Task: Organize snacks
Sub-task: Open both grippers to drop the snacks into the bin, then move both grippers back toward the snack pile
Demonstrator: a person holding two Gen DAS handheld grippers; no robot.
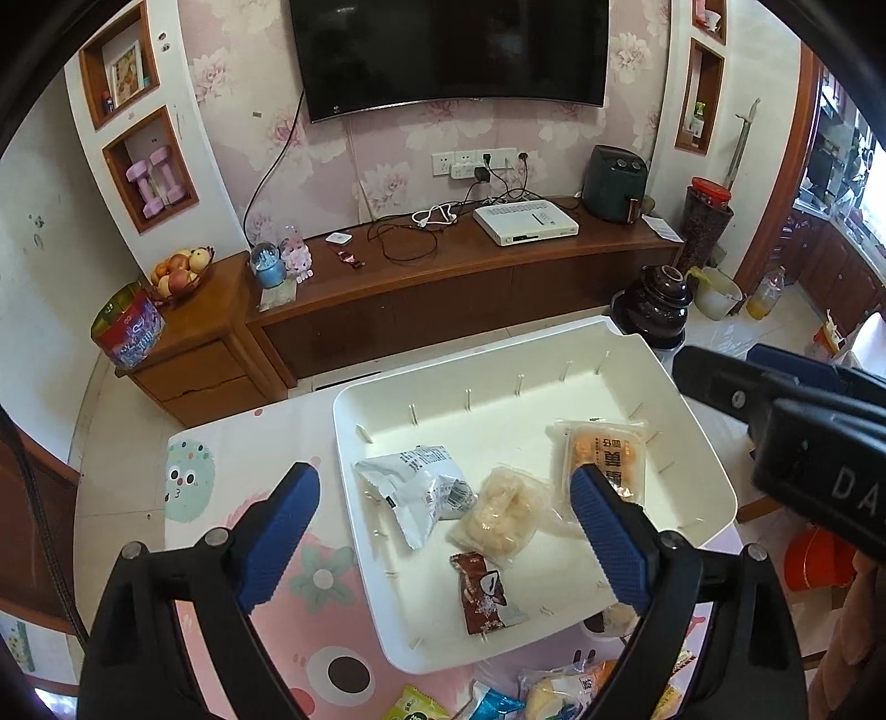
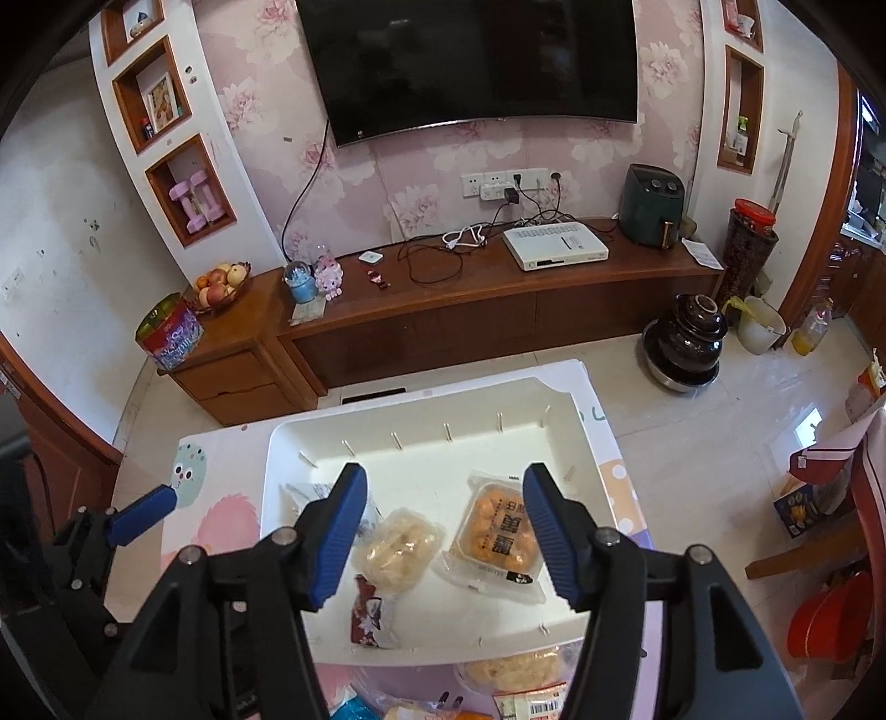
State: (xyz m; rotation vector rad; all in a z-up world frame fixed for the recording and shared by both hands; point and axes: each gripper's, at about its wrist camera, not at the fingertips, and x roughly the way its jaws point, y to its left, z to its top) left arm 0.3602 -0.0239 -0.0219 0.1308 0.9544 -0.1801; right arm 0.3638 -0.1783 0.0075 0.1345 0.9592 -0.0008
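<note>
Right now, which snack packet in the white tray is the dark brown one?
The small brown wrapper at the tray's near edge; the other three packets are white, clear or orange.

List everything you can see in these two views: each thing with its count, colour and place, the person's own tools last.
tray: one, white, on the table
snacks in tray: four; silver pack, pale pastry, orange pastry, brown bar
loose snacks: several, mixed colours, table's near edge
TV: one, black, on wall
fruit bowl: one, on the wooden cabinet
dumbbells: two, pink, wall niche
left gripper: blue pads, open over tray
right gripper: blue pads, open over tray
</note>
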